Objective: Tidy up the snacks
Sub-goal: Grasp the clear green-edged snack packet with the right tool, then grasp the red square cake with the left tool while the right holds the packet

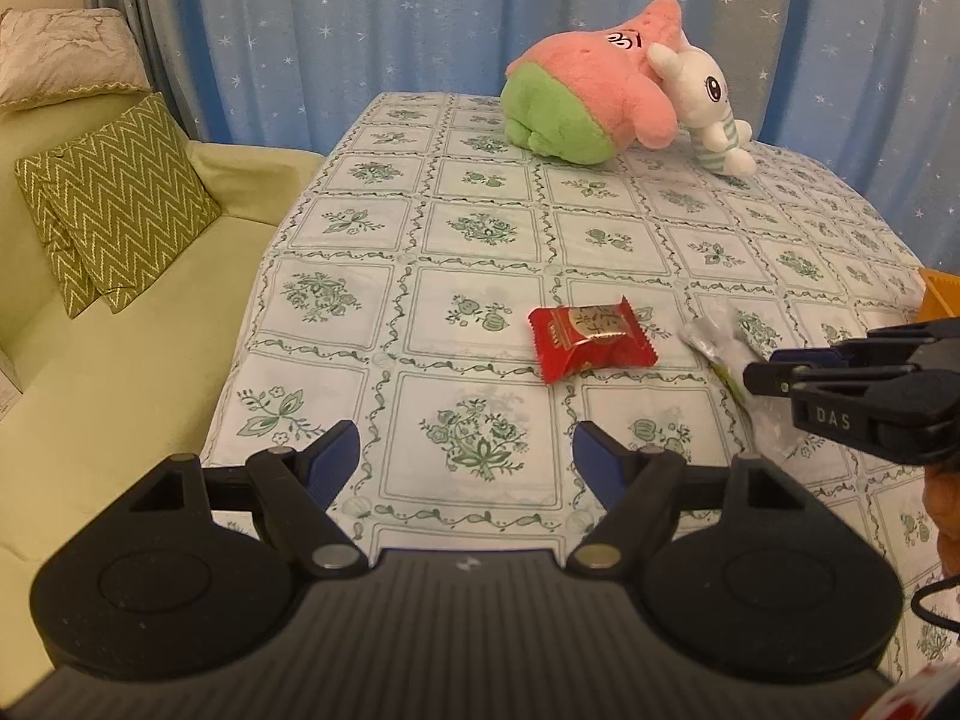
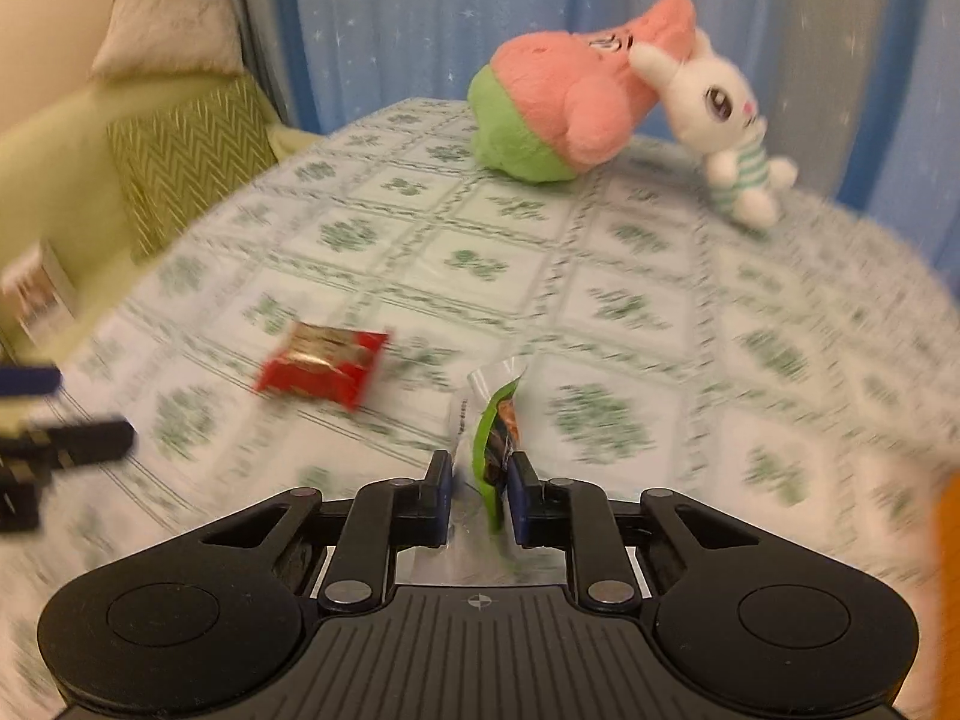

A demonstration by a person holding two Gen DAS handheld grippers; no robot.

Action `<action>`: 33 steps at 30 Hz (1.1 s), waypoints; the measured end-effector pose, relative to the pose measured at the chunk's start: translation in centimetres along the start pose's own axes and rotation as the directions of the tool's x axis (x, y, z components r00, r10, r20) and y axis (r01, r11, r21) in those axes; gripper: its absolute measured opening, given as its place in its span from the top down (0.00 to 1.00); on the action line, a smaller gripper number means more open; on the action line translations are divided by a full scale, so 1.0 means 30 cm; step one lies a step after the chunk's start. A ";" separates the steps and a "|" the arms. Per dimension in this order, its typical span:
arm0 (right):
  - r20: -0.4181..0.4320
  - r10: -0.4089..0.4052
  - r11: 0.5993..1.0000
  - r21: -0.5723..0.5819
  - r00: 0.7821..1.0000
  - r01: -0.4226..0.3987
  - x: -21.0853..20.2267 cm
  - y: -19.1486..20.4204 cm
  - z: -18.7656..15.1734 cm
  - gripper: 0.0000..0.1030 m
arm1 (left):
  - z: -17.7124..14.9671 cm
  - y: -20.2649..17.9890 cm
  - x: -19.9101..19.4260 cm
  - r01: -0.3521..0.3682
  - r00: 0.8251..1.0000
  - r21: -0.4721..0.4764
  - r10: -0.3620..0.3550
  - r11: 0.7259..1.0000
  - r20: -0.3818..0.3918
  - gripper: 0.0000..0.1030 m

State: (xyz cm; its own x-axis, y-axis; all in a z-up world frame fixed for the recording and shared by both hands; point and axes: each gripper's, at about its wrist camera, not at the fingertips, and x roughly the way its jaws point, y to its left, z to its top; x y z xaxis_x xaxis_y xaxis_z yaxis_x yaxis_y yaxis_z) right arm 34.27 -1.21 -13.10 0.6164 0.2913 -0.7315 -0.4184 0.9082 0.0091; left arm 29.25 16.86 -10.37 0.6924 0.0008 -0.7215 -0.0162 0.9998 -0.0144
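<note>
Pinching green snack packet (image 2: 493,420), right claw (image 2: 480,483)

Red snack packet (image 1: 589,339) flat on tablecloth (image 1: 480,240)

Left gripper (image 1: 467,450) jaws apart; right gripper (image 2: 478,483) jaws clamped.

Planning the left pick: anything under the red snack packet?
The red snack packet lies flat on the patterned tablecloth, nothing else touching it. Whatever its own body covers cannot be seen.
</note>
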 end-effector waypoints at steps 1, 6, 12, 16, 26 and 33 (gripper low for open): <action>-0.008 -0.005 1.000 -0.013 1.000 0.005 0.004 -0.005 -0.003 0.83 | 0.002 -0.007 0.006 0.003 1.000 0.000 -0.003 1.000 0.002 0.26; 0.003 0.001 0.999 -0.046 1.000 -0.001 0.015 -0.005 -0.016 0.82 | 0.008 -0.036 0.033 0.010 1.000 0.001 -0.010 1.000 -0.001 0.26; 0.028 -0.011 0.995 -0.100 1.000 0.014 0.026 0.014 -0.025 0.80 | 0.013 -0.054 0.058 0.011 1.000 -0.004 -0.011 1.000 0.006 0.26; 0.035 0.040 0.998 -0.055 0.999 -0.038 0.017 -0.023 -0.033 0.82 | 0.022 -0.071 0.088 0.023 1.000 -0.012 -0.023 1.000 0.019 0.26; 0.092 0.070 0.997 0.031 0.993 -0.074 -0.040 -0.145 -0.044 0.85 | 0.086 -0.161 0.197 0.069 0.997 0.084 -0.072 0.994 0.040 0.29; 0.082 0.059 0.998 0.032 0.995 -0.062 -0.022 -0.178 -0.070 0.85 | 0.128 -0.159 0.271 0.111 0.993 0.126 -0.114 0.986 0.018 0.35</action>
State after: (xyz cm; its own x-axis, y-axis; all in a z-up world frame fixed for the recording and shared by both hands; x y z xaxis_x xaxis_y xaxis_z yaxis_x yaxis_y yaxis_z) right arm 34.71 -6.89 -14.09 0.6433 0.3681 -0.6713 -0.4343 0.8976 0.0760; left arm 37.73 12.18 -13.49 0.7023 -0.1130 -0.7028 0.1517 0.9884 -0.0074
